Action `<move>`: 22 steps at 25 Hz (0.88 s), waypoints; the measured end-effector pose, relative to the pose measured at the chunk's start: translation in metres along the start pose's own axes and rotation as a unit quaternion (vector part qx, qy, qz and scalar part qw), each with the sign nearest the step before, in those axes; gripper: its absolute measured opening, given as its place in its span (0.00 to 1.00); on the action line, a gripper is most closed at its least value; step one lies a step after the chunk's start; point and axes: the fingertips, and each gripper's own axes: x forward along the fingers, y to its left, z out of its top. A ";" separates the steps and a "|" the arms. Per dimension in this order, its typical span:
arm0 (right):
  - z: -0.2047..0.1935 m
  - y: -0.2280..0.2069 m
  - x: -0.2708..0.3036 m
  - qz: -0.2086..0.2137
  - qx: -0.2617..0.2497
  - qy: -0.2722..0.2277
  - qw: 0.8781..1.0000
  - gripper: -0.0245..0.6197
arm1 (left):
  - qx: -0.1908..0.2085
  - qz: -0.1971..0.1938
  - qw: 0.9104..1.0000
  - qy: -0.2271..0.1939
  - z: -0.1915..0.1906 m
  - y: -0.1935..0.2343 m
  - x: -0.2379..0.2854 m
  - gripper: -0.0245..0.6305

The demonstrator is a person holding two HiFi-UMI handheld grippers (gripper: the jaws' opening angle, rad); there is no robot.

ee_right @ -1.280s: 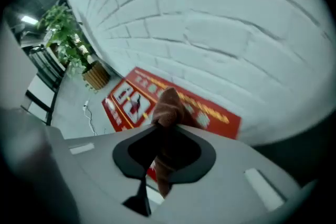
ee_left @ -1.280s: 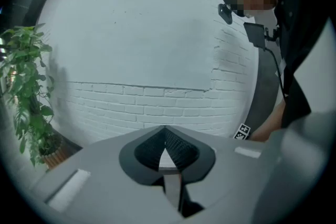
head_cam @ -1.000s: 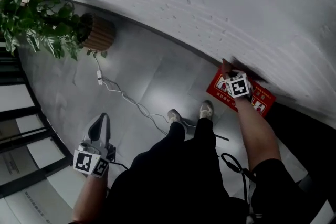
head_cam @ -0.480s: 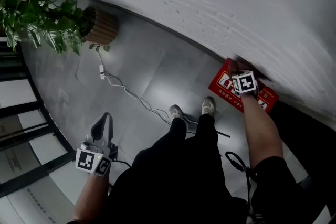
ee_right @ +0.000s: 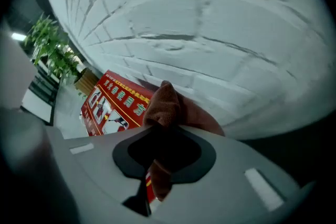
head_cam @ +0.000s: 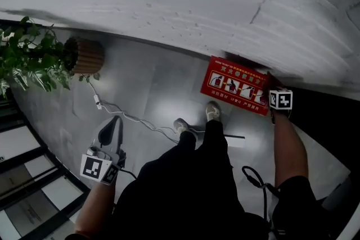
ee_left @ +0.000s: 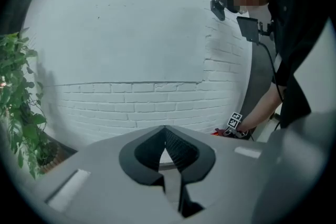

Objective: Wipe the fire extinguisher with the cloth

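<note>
A red fire extinguisher box (head_cam: 236, 85) with picture instructions stands on the floor against the white brick wall. My right gripper (head_cam: 275, 91) is at the box's right end, pointing steeply down. In the right gripper view the gripper (ee_right: 165, 131) is shut on a rust-brown cloth (ee_right: 169, 105), which bunches above the jaws close to the wall, with the box (ee_right: 113, 105) to its left. My left gripper (head_cam: 109, 135) hangs far to the left over the floor. Its jaws (ee_left: 165, 134) meet at the tips with nothing between them. No extinguisher cylinder shows.
A potted plant (head_cam: 34, 59) in a ribbed pot (head_cam: 85, 56) stands by the wall at the left. A white cable (head_cam: 129, 118) runs across the grey floor toward the person's shoes (head_cam: 212, 111). A dark strip (head_cam: 320, 121) lies right of the box.
My right gripper has slid with the cloth from the middle of the box's top to its right end. The head view has swung, so the box shows whole. The left gripper shifted slightly.
</note>
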 end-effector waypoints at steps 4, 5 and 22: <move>-0.042 -0.033 -0.016 -0.034 0.070 0.011 0.997 0.12 | 0.002 -0.017 1.000 -0.005 0.002 -0.005 0.009 0.04; -0.045 -0.033 -0.019 -0.042 0.067 0.009 0.997 0.12 | 0.003 -0.019 1.000 -0.007 0.003 -0.006 0.010 0.04; 0.046 0.149 -0.026 0.122 -0.032 -0.187 0.974 0.16 | -0.034 -0.008 0.999 0.001 -0.026 -0.007 -0.005 0.04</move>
